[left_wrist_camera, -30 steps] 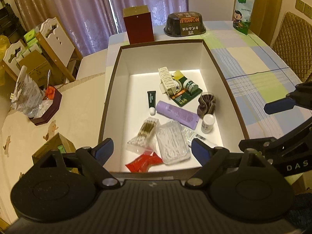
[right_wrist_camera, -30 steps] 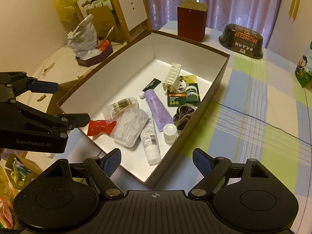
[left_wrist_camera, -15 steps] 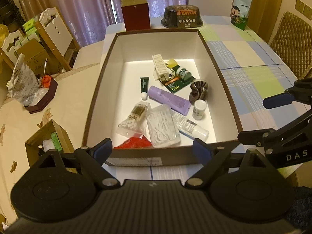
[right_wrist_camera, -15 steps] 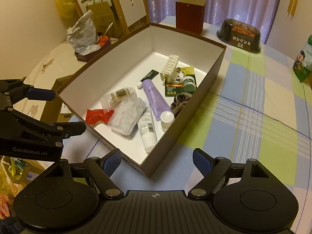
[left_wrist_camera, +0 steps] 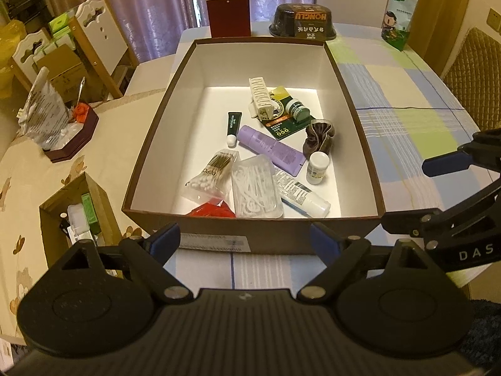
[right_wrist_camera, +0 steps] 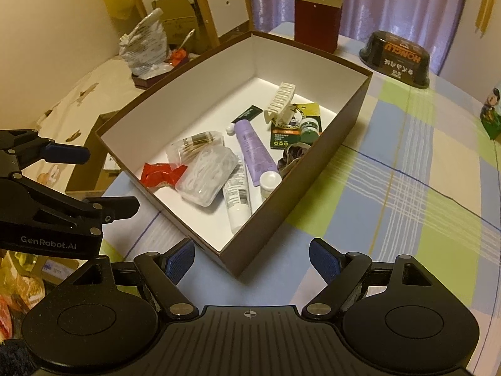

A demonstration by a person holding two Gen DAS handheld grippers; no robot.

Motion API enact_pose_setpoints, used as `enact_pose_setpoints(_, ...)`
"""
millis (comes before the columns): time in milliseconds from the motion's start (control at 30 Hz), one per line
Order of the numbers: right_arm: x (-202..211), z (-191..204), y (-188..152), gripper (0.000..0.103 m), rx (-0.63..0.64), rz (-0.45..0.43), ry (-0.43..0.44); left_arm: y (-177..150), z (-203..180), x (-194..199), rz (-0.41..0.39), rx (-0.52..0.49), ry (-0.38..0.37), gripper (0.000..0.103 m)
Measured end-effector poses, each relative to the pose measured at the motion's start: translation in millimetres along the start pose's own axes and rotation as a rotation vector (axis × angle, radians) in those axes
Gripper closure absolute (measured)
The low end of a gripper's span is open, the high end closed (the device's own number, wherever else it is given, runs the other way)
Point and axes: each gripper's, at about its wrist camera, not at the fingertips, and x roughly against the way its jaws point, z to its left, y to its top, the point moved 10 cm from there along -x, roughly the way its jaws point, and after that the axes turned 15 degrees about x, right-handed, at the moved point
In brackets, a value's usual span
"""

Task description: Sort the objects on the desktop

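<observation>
Left wrist view shows the brown box (left_wrist_camera: 360,119) on the plaid tablecloth (left_wrist_camera: 407,94), its long axis running straight away from the left gripper (left_wrist_camera: 244,242), whose 2 blue-padded fingers (left_wrist_camera: 164,241) stand wide apart, empty, short of the near wall. Right gripper (right_wrist_camera: 252,261) is likewise spread wide, holding nothing, just off the box's near corner. That near wall hides part of the red packet (left_wrist_camera: 213,211); the purple tube (left_wrist_camera: 269,150) lies diagonally, the white bottle (left_wrist_camera: 302,194) partly under it.
</observation>
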Motion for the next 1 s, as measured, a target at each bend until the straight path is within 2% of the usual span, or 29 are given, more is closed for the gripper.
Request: enact_pose_setpoints(1000,22,-45,-26,0.02,0.187,-0.039,0.067,-28,-52,23,-0.052,0.261,0.14,0.013)
